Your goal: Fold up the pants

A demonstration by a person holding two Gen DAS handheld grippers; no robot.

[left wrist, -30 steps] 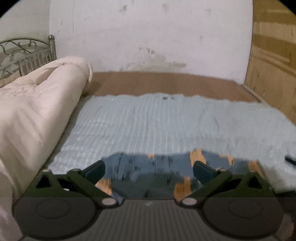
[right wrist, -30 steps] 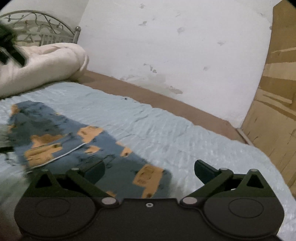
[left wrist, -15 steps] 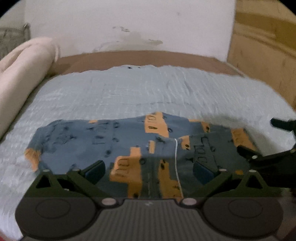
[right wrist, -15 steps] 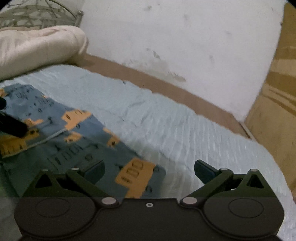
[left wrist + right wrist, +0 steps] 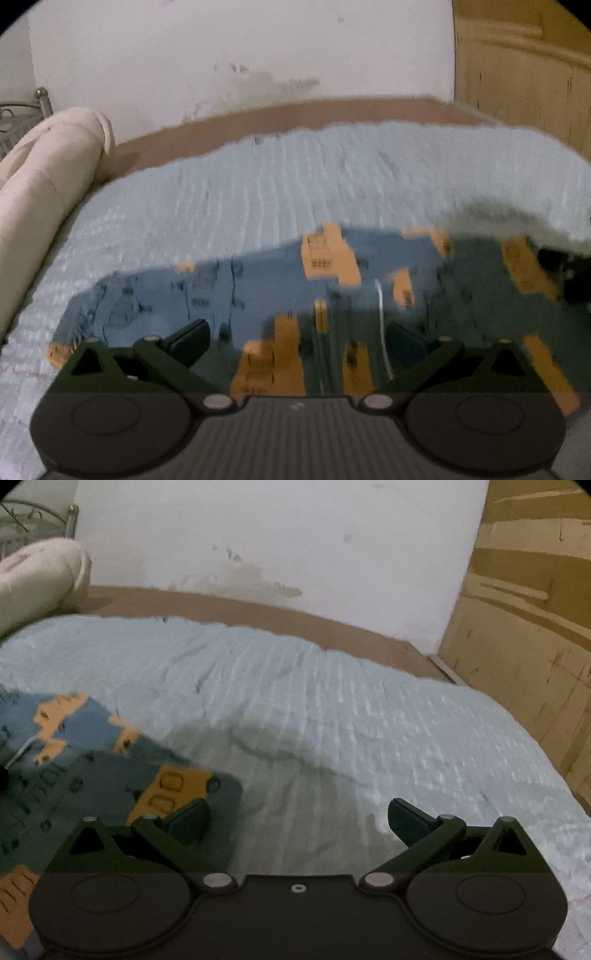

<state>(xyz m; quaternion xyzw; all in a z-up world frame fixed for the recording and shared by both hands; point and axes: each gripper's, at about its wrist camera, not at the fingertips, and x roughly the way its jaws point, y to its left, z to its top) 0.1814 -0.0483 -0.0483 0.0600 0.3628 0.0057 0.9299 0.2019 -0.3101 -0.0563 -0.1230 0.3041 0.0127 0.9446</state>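
Blue pants with orange bus prints point(image 5: 258, 284) lie flat on the pale blue bedspread point(image 5: 295, 184). My left gripper point(image 5: 295, 341) is open and empty, low over the near part of the pants. In the right wrist view the pants point(image 5: 74, 760) lie at the lower left. My right gripper point(image 5: 297, 821) is open and empty, its left finger over the pants' right edge and its right finger over bare bedspread point(image 5: 369, 716). The right gripper shows as a dark shape at the right edge of the left wrist view point(image 5: 569, 273).
A rolled cream duvet point(image 5: 40, 173) lies along the left of the bed by a metal headboard point(image 5: 22, 520). A white wall point(image 5: 240, 55) stands behind. A wooden wardrobe point(image 5: 528, 602) stands at the right. A brown mattress strip point(image 5: 258, 613) runs along the wall.
Both grippers have come lower and closer to the pants. The right view has swung right, so the pants sit further left in it. Both stay open.
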